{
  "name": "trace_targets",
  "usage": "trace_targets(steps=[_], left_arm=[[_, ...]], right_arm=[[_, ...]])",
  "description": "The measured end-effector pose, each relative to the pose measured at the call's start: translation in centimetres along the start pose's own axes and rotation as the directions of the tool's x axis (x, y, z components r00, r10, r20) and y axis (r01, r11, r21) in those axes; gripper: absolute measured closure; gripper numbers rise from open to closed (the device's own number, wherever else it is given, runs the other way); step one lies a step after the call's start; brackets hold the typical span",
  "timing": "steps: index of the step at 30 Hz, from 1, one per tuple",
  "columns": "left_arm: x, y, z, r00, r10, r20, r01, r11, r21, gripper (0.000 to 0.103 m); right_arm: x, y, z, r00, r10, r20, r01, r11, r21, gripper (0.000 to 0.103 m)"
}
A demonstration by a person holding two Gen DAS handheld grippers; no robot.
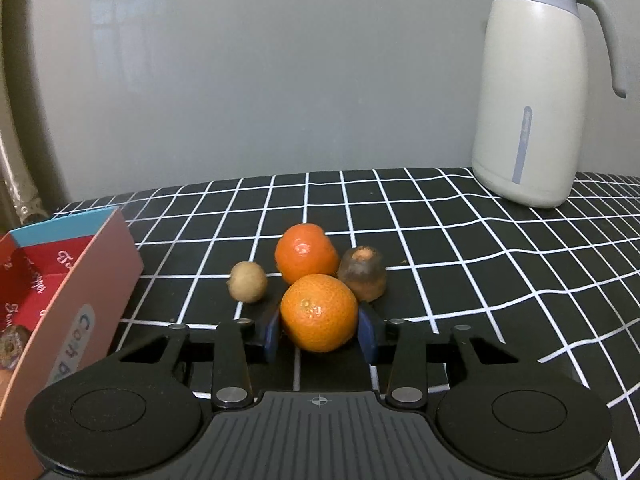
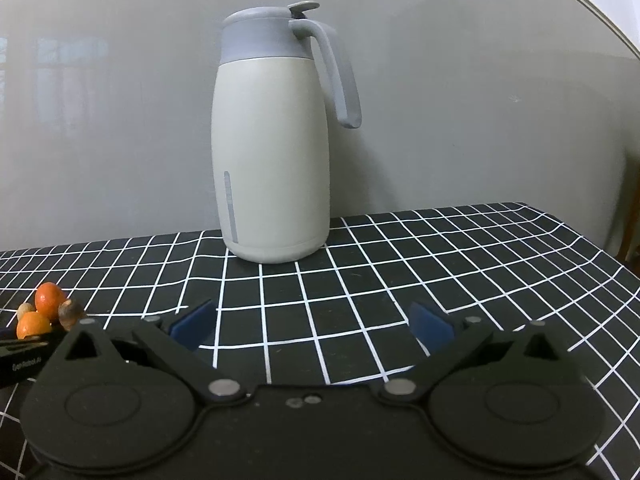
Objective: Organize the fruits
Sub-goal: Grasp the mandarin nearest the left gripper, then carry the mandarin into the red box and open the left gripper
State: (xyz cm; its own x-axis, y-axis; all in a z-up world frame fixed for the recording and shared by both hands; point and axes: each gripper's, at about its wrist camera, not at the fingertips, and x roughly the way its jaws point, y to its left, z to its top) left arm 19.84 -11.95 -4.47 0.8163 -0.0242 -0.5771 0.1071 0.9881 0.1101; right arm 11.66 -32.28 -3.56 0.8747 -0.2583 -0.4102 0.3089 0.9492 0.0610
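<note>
In the left wrist view my left gripper (image 1: 320, 330) has its blue pads (image 1: 273, 334) on both sides of the near orange mandarin (image 1: 319, 312), shut on it at table level. Behind it sit a second mandarin (image 1: 306, 254), a small tan round fruit (image 1: 247, 282) to the left and a brown shrivelled fruit (image 1: 362, 274) to the right. The same cluster shows small at the far left of the right wrist view (image 2: 42, 312). My right gripper (image 2: 312, 326) is open and empty above the checkered tablecloth (image 2: 360, 280).
An open red and pink cardboard box (image 1: 60, 292) stands at the left, with something brown inside. A tall cream thermos jug (image 1: 532, 92) with a grey handle stands at the back right near the wall; it is straight ahead of the right gripper (image 2: 272, 152).
</note>
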Motion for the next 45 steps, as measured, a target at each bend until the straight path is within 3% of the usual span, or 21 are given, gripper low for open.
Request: trace_targets(steps=[14, 21, 30, 45], left_arm=[[-6.8, -0.1, -2.3, 0.995, 0.009, 0.101, -0.024, 0.99, 0.14, 0.063], [-10.0, 1.8, -2.9, 0.992, 0.006, 0.128, -0.02, 0.993, 0.113, 0.063], [-13.2, 5.8, -3.6, 0.984, 0.023, 0.174, -0.033, 0.998, 0.051, 0.063], [-15.0, 15.0, -5.1, 0.969, 0.173, 0.176, -0.159, 0.983, -0.092, 0.063]], right_arm=[[-1.6, 2.2, 1.0, 0.996, 0.083, 0.025, -0.084, 0.996, 0.009, 0.0], [-2.1, 2.5, 0.7, 0.994, 0.112, 0.005, -0.112, 0.993, 0.047, 0.0], [-2.7, 5.0, -0.1, 0.992, 0.125, -0.008, -0.125, 0.992, -0.006, 0.0], [-3.0, 10.3, -0.9, 0.985, 0.173, -0.024, -0.174, 0.981, -0.084, 0.0]])
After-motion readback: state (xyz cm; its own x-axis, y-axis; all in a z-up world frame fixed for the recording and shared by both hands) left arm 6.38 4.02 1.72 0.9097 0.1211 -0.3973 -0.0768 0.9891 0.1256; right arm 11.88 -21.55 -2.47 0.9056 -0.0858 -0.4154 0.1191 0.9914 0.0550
